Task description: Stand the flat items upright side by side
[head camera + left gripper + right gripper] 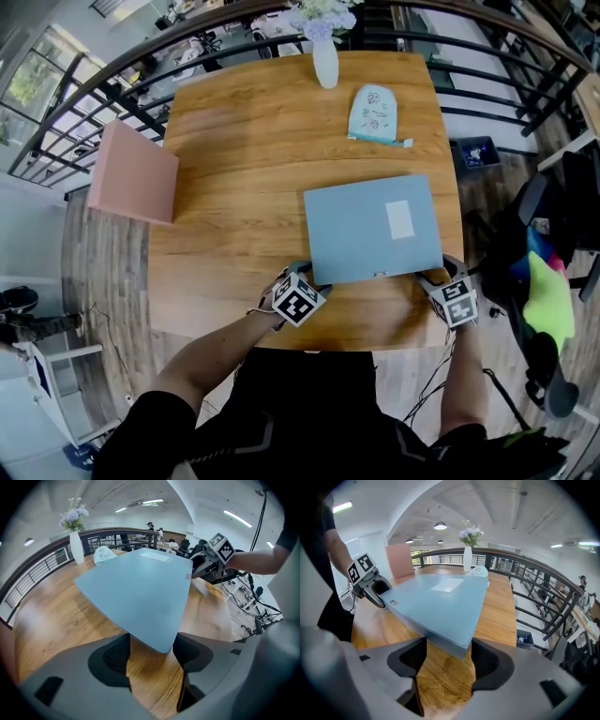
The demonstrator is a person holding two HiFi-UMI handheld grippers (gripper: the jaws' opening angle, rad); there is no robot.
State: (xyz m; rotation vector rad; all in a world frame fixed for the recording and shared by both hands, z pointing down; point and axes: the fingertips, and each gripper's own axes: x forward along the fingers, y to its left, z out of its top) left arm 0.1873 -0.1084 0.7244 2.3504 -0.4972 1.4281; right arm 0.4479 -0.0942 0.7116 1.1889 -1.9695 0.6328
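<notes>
Blue flat folder [370, 228] lies flat on wooden table [234, 141], near person's edge, white label up. Left gripper [309, 274] at its near-left corner, jaws apart, corner poking between them, not clamped. Right gripper [433, 276] same at near-right corner, released. Pink board [131, 173] upright at table's left edge, well apart. Vase [325, 61] and pale pouch [373, 114] at far side.

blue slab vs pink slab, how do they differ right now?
Pose: the blue slab lies flat on the table; the pink slab stands upright at the table's left edge.
Handling: the blue slab's near corners sit between the open jaws of the left gripper and right gripper; no gripper is near the pink slab.
Marking: the blue slab has a white label on top; none shows on the pink slab.
Shared: both are flat and rectangular.
</notes>
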